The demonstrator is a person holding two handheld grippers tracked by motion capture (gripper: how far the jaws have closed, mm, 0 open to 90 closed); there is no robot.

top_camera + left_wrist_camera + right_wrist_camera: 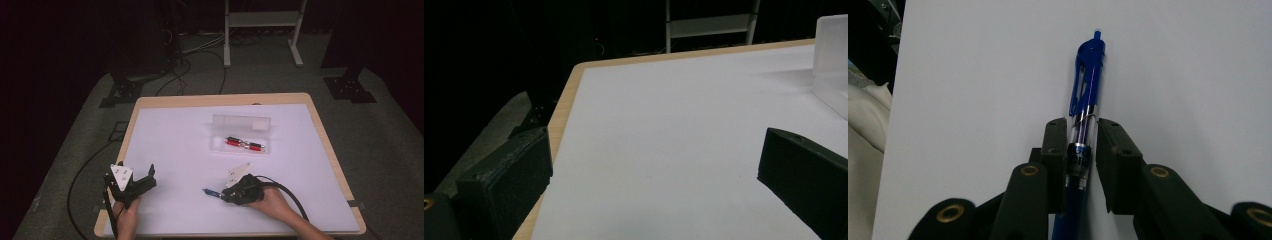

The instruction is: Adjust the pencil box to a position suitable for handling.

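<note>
A blue pen lies on the white mat, and my right gripper is shut on its barrel, the clip end sticking out past the pads. From above, the right gripper is low at the front middle, with the blue pen pointing left. A clear plastic case sits open at the mat's centre, with a red pen and a black pen inside. My left gripper rests at the front left, open, with nothing between its jaws. Its two black pads stand wide apart over bare mat.
The wooden table edge runs around the mat. Part of the clear case stands at the far right of the left gripper view. Black cables trail from both grippers. Stands, a metal frame and cables sit on the dark floor behind.
</note>
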